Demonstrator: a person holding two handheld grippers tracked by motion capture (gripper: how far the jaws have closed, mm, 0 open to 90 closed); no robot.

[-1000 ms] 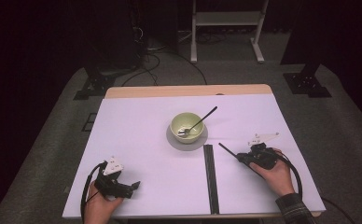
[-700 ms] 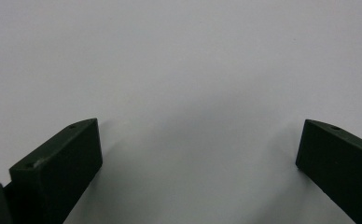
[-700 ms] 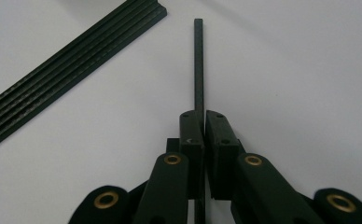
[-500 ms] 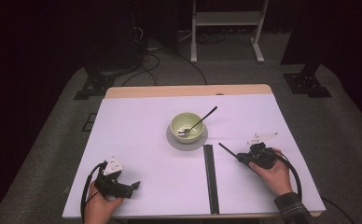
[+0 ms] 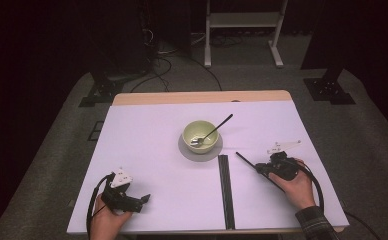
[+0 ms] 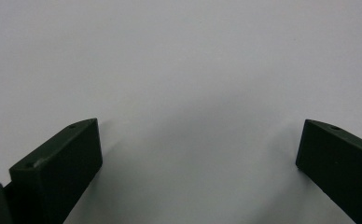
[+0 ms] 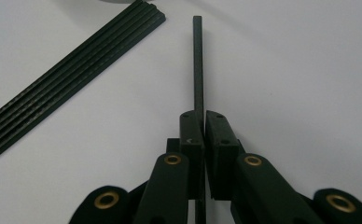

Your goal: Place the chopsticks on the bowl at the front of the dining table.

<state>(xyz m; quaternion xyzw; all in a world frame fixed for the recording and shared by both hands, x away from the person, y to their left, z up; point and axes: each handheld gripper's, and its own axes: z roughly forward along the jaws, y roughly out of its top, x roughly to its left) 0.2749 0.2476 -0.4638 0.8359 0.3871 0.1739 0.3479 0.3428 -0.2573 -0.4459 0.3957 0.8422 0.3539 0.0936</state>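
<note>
My right gripper [image 5: 262,169] rests at the right of the white table, shut on a thin black rod [image 7: 198,60] that sticks out forward toward the bowl; the same rod [image 5: 244,160] slants up-left in the high view. A bundle of several black rods [image 5: 225,189] lies lengthwise at the table's middle front, and that bundle [image 7: 67,79] runs diagonally left of the held rod. A pale green bowl [image 5: 200,135] on a grey saucer [image 5: 184,148] holds a dark spoon [image 5: 217,126]. My left gripper [image 5: 141,201] sits at the front left, open over bare table; its fingers [image 6: 62,163] stand wide apart.
The white table [image 5: 147,135] has a wooden strip [image 5: 202,97] along its far edge. Beyond it are a dark floor, cables [image 5: 162,60] and a white stand [image 5: 242,30].
</note>
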